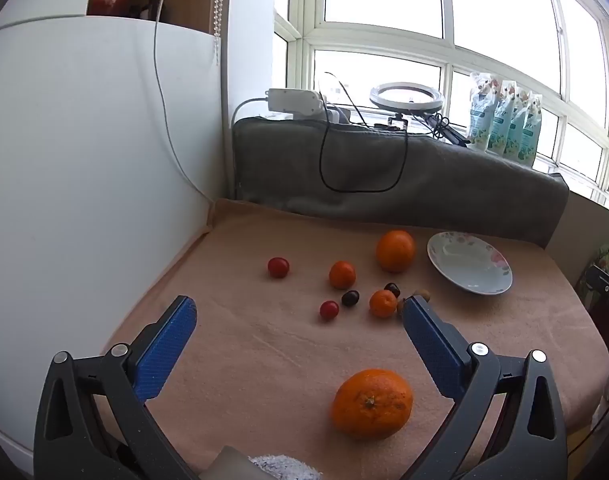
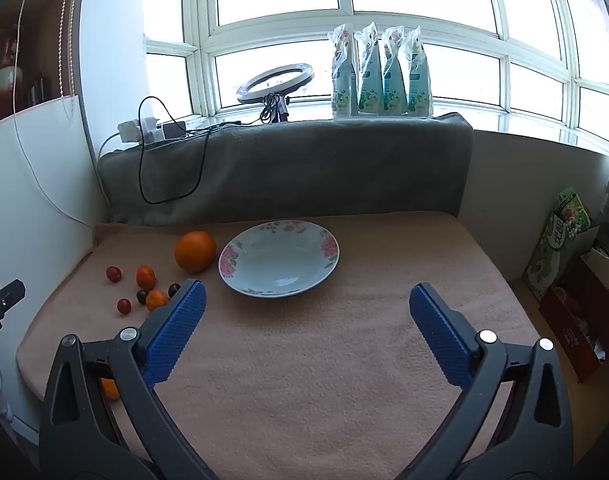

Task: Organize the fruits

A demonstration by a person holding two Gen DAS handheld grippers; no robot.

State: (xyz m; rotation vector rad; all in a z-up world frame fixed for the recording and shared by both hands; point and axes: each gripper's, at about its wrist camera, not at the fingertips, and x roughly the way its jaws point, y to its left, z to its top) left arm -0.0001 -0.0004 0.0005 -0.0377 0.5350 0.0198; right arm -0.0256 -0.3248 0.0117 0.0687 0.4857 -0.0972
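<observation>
Both claws gape wide, holding nothing: left gripper [image 1: 300, 312] hangs over the near orange [image 1: 371, 403], likely lining up a grab. Right gripper [image 2: 307, 296] hovers just before the empty plate [image 2: 240, 248]. Other fruits lie scattered left of the plate, none on it.

loose oranges [image 1: 395, 250], cherry tomatoes [image 1: 278, 267] lie beside empty floral plate [image 1: 469, 262].
</observation>
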